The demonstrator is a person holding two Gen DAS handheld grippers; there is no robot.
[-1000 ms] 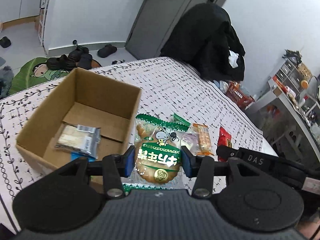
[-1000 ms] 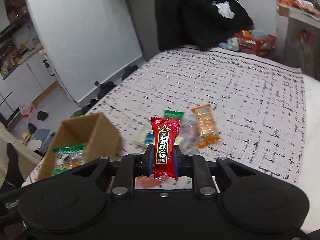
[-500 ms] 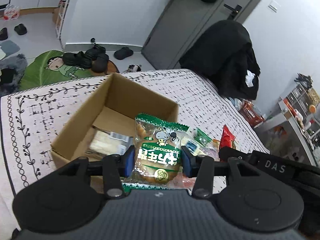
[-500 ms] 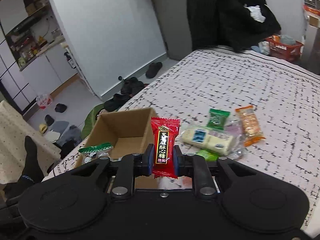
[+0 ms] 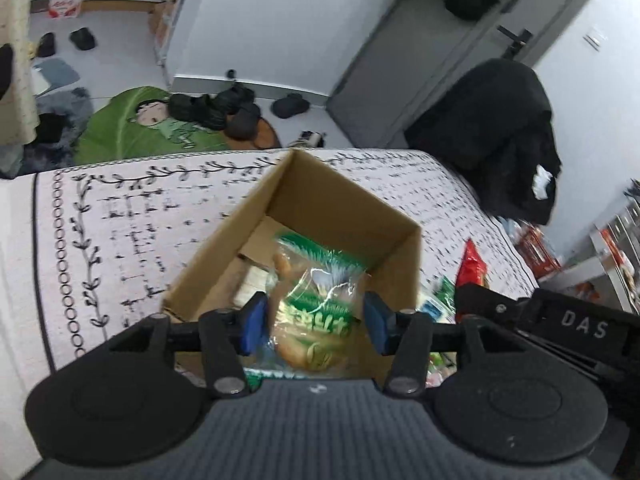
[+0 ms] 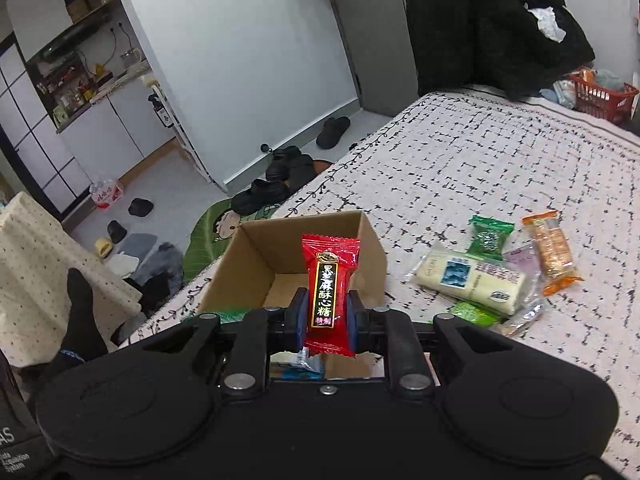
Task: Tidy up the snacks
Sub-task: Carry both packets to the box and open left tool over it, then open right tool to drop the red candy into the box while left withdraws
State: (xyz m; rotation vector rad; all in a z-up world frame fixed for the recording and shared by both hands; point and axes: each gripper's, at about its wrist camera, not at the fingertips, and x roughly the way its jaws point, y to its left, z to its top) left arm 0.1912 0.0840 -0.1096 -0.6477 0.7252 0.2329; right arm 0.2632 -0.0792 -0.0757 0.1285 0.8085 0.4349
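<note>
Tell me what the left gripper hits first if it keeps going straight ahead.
Likely the cardboard box: the left gripper points into its open top, the green bread packet between its jaws. Depth is unclear.

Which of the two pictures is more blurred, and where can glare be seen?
Left wrist view: motion blur smears the green pastry bag and cardboard box; glare streaks the bag's plastic. Right wrist view: sharp; the red candy label is readable, with faint sheen on its wrapper. Both bend straight lines near the edges.
</note>
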